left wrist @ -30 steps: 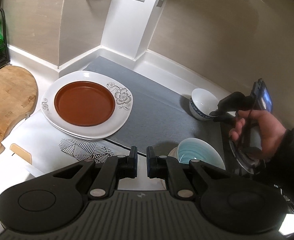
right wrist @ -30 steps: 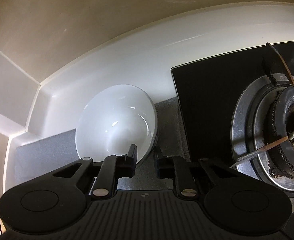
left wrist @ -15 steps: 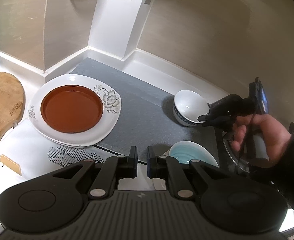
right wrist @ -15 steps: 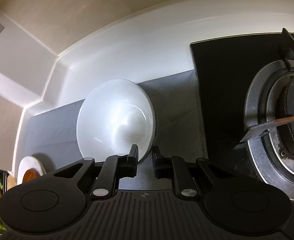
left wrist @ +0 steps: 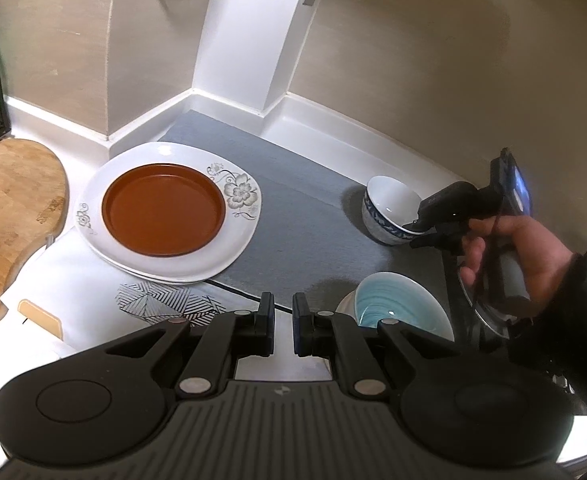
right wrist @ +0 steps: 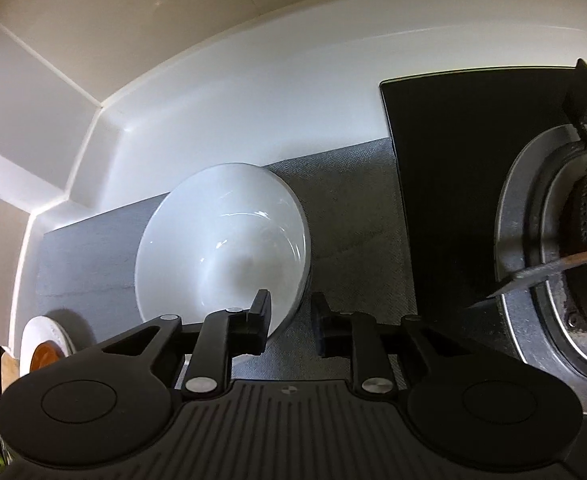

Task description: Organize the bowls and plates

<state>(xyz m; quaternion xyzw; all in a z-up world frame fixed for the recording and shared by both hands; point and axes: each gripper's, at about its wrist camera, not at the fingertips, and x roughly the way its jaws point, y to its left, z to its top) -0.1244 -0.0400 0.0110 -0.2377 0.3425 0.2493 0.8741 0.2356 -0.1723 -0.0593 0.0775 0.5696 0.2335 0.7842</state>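
A white bowl with a blue pattern (left wrist: 389,208) stands on the grey mat (left wrist: 305,216) near the back wall. My right gripper (left wrist: 415,234) is at its near rim. In the right wrist view the white bowl (right wrist: 221,248) has its rim between the fingers of my right gripper (right wrist: 291,308): one finger inside, the other outside. The jaws are opening and the pads stand off the rim. A blue-glazed bowl (left wrist: 393,308) sits near the counter's front. A brown plate (left wrist: 163,208) lies on stacked white floral plates (left wrist: 237,240). My left gripper (left wrist: 283,312) hovers shut and empty.
A gas stove (right wrist: 573,272) with a black glass top lies right of the mat. A wooden cutting board (left wrist: 13,208) rests at the far left. A patterned mat (left wrist: 161,304) lies under the plates' front edge. A person's hand (left wrist: 505,248) holds the right gripper.
The right gripper's jaws have spread apart around the white bowl's rim. The bowl, tilted half a second ago, now sits level on the mat. The left gripper has stayed put.
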